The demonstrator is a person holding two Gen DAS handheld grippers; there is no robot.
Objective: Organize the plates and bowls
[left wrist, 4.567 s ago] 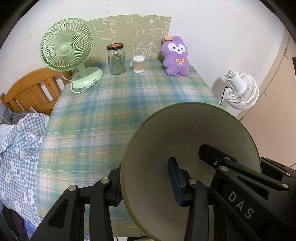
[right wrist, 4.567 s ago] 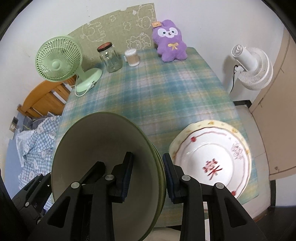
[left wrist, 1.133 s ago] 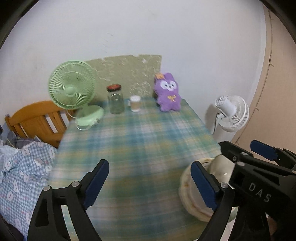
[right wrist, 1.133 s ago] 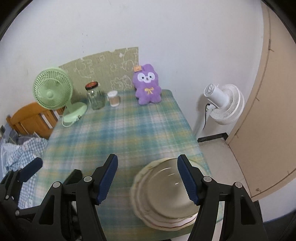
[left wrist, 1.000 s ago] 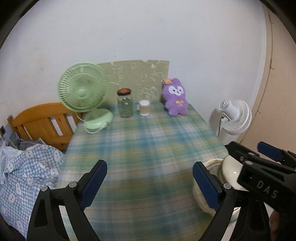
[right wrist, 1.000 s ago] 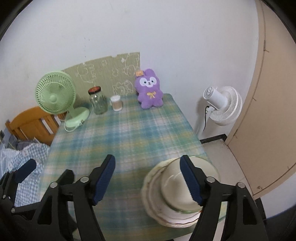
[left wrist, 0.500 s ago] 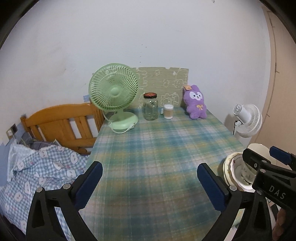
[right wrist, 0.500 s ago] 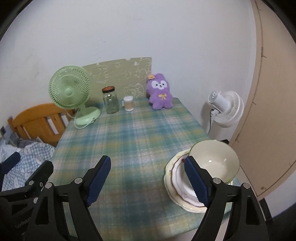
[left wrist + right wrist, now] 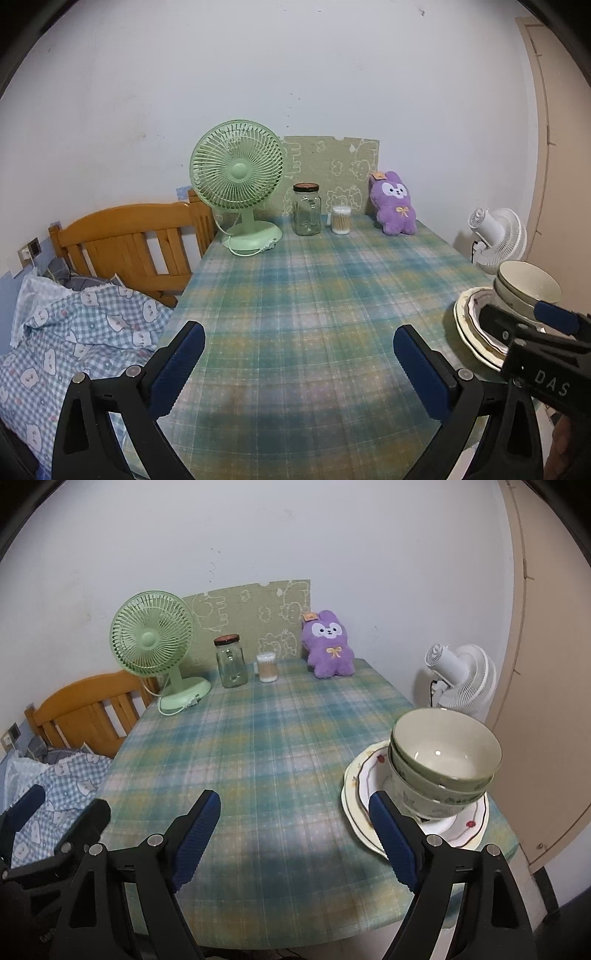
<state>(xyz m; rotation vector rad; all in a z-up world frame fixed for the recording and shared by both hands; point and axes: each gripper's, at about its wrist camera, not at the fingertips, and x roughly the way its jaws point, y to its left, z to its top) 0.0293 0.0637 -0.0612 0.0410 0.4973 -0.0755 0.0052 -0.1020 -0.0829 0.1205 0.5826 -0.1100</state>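
Now that both bowls (image 9: 443,760) sit nested on the stacked plates (image 9: 469,825) at the table's right edge, the left gripper (image 9: 295,363) and right gripper (image 9: 295,834) have drawn back, jaws apart and empty, so the stacking looks finished.

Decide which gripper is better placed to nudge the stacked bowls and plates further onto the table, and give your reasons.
Right. The right gripper is open and empty, with the bowls nested on the plates directly beside its finger. The left gripper is open too, but further away.
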